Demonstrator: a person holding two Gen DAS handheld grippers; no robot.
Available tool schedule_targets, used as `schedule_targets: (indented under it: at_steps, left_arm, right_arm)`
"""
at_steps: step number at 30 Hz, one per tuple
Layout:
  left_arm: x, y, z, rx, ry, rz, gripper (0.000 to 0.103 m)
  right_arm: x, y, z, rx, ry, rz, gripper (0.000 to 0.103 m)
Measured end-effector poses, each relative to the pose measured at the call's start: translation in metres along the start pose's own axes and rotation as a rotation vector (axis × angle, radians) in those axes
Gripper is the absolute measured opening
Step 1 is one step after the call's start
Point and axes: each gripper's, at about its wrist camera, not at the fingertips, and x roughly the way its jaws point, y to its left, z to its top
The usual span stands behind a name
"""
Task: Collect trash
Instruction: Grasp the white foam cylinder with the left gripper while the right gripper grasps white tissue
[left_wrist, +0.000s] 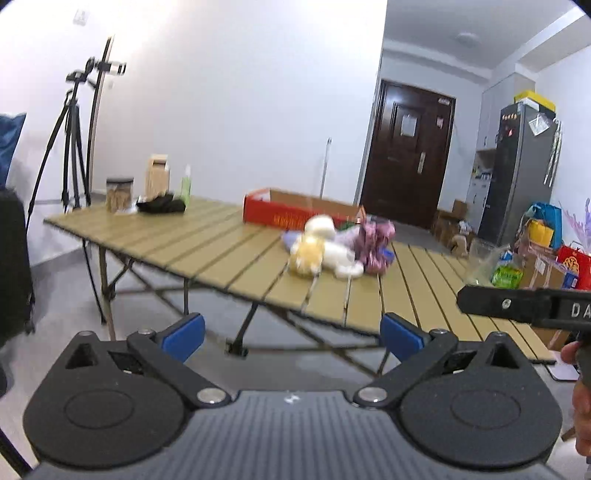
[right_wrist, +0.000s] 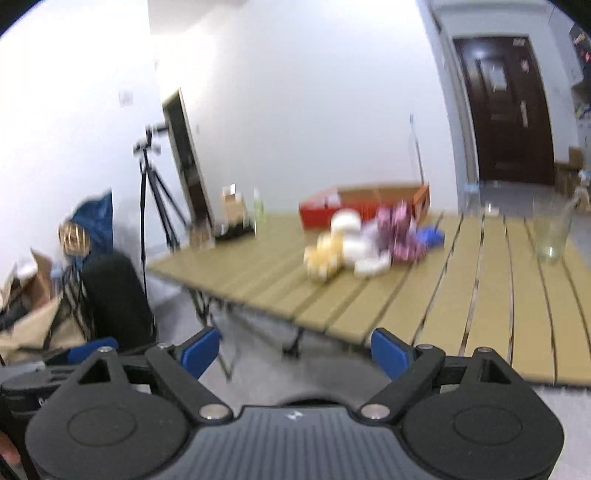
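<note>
While your left gripper (left_wrist: 291, 334) and right gripper (right_wrist: 295, 352) gape empty, the trash pile (left_wrist: 332, 249) sits mid-table (left_wrist: 207, 243) beside a red box (left_wrist: 291, 212).

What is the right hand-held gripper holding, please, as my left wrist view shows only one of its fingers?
Observer: Nothing. The right hand-held gripper is open and empty, short of the table.
Operator: Thanks. Is anything on the floor left of the table?
Observer: Yes, an open cardboard box with beige fabric in front of it.
Operator: And the clear glass at my right edge?
Observer: The clear glass stands upright, apart from the trash pile.
</note>
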Motion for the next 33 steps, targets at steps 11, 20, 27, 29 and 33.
schedule_targets:
  at_steps: [11,20,27,29,33]
  left_arm:
    - [0.146,-0.010,0.035,0.092,0.015,-0.030,0.102]
    - [0.268,-0.007,0.048,0.041,0.073,-0.042,0.093]
    - [0.344,-0.019,0.099,0.036,0.092,-0.164,0.094]
    - [0.371,-0.020,0.108,-0.001,0.152,-0.128,0.092]
    - [0.413,-0.007,0.107,-0.114,0.261,-0.173,0.051]
  right_arm:
    - [0.140,-0.063,0.036,0.024,0.040,-0.072,0.068]
    - [0.262,-0.124,0.050,0.158,0.143,-0.106,0.047]
    - [0.320,-0.118,0.048,0.145,0.191,-0.142,0.044]
    - [0.327,-0.114,0.045,0.119,0.187,-0.163,0.037]
    - [0.332,-0.112,0.044,0.083,0.204,-0.198,0.012]
